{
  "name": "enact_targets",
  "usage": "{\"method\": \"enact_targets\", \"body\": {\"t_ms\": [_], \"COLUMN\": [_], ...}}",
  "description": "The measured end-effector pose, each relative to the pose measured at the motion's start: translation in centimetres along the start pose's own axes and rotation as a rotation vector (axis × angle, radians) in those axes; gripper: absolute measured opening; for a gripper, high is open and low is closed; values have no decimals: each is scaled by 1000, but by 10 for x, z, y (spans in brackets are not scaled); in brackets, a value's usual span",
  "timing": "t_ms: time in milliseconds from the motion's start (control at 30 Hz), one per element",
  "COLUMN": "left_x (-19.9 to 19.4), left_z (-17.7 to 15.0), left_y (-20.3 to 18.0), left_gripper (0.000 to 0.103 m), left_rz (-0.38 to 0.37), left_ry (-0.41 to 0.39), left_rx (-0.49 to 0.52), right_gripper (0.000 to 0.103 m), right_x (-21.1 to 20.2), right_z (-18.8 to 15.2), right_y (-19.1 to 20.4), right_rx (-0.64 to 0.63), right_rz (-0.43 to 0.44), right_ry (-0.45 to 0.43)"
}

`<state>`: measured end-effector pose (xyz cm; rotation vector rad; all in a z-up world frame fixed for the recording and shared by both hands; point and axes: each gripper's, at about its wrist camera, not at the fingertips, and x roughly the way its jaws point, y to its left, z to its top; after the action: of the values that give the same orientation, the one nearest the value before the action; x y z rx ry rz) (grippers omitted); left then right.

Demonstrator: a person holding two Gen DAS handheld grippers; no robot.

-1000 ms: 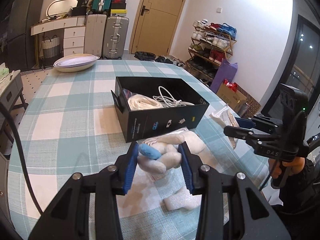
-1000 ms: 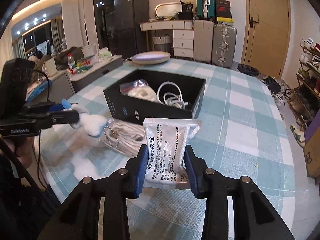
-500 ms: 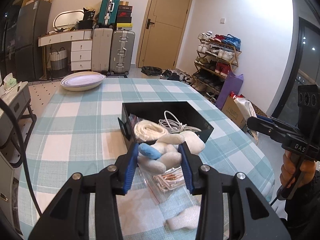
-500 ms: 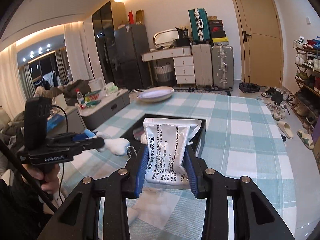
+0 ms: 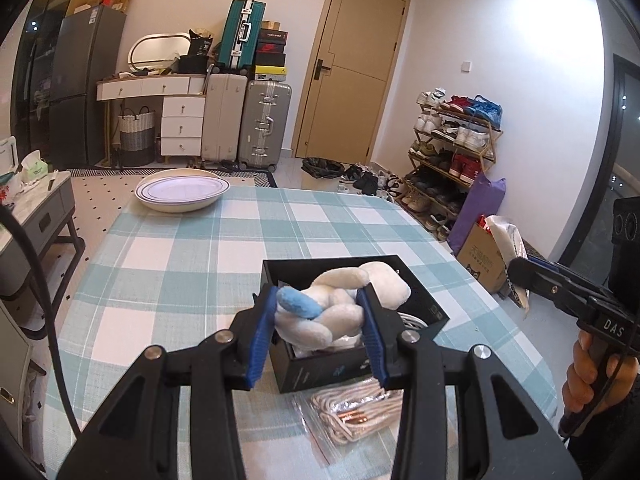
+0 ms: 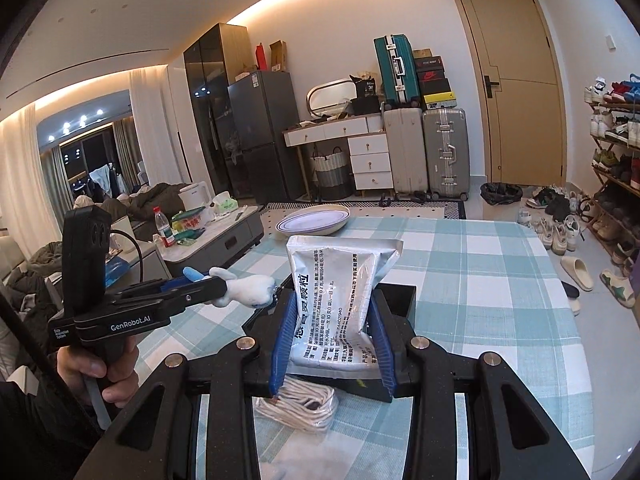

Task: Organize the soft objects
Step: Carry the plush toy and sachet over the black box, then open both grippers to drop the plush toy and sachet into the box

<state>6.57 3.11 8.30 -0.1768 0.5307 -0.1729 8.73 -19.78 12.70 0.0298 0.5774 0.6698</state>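
My left gripper (image 5: 318, 328) is shut on a white plush toy (image 5: 344, 308) with a blue ear and holds it above the open black box (image 5: 424, 304) on the checked table. My right gripper (image 6: 330, 344) is shut on a silver foil pouch (image 6: 340, 292) with printed text, held upright above the same box (image 6: 400, 296). The left gripper with the plush toy (image 6: 248, 286) also shows in the right wrist view, at the left. The right gripper's fingers (image 5: 560, 280) show at the right edge of the left wrist view.
A clear bag of coiled cord (image 5: 352, 408) lies on the table in front of the box; it also shows in the right wrist view (image 6: 298, 404). A white plate (image 5: 182, 194) sits at the table's far end. A shoe rack (image 5: 452, 152) and suitcases (image 5: 244, 120) stand beyond.
Both grippers have risen from the table with their loads. The plush toy has moved from in front of the box to above it. The pouch is now over the box too.
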Motion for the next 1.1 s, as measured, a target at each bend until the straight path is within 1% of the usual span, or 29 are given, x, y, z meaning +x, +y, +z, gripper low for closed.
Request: {"method": "enact_targets", "body": {"t_ms": [200, 433, 567, 700, 867, 1100], "left_x": [18, 41, 54, 65, 74, 86], "left_z": [2, 2, 3, 3, 3, -1], "left_y": [-2, -5, -6, -7, -5, -11], "left_gripper": [40, 40, 40, 40, 40, 40], "left_rz": [33, 53, 53, 76, 112, 120], "left_ry": [1, 23, 37, 43, 33, 48], "left_rx": [9, 14, 9, 1, -9, 18], "right_gripper": [36, 36, 36, 36, 36, 36], "right_x": [24, 52, 71, 90, 111, 135], "right_z": [3, 3, 1, -3, -6, -9], "right_y": [-6, -13, -17, -22, -29, -31], "right_rx": [5, 12, 5, 0, 4, -14], "right_rz": [-15, -32, -45, -68, -87, -111], "right_ry": [30, 76, 114, 151, 197, 234]}}
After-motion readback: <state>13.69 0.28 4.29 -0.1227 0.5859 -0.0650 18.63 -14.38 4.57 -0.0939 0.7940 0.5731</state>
